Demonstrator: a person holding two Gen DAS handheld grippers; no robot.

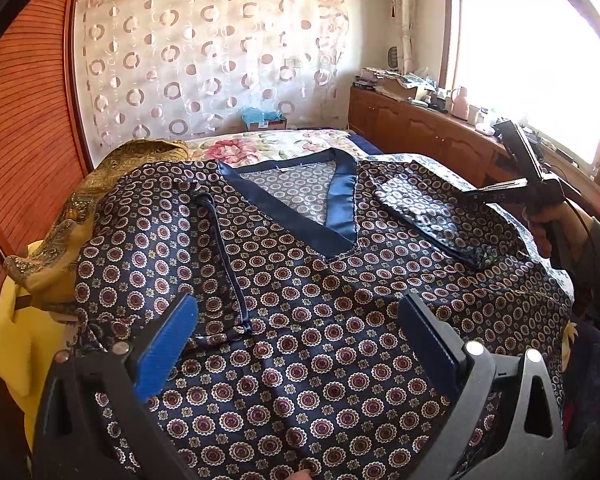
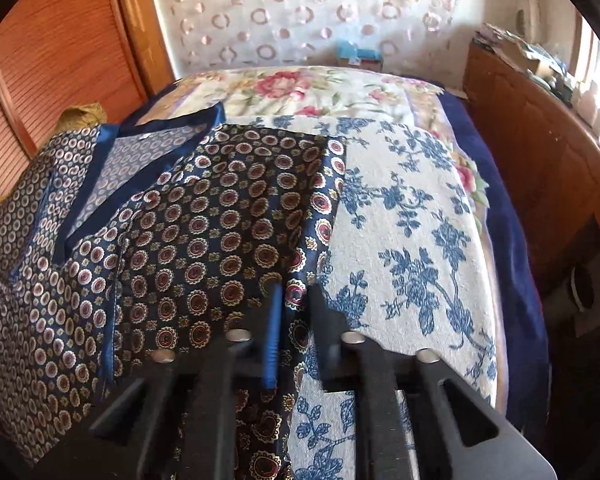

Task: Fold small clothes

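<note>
Right gripper (image 2: 294,320) jaws pinching patterned shirt (image 1: 320,320) sleeve edge, seemingly; left gripper (image 1: 300,344) jaws spread, hovering lower centre. Lay fold flat, align edges.

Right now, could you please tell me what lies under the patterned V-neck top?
Under the patterned V-neck top a blue-and-white floral cloth shows at its right edge, spread over the pink floral bedspread. How far that cloth reaches beneath the top cannot be seen.

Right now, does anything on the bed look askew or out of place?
Nothing damaged or spilled. The patterned top lies spread on the bed, its right sleeve already folded inward. A crumpled gold cloth sits bunched at its left edge.
</note>
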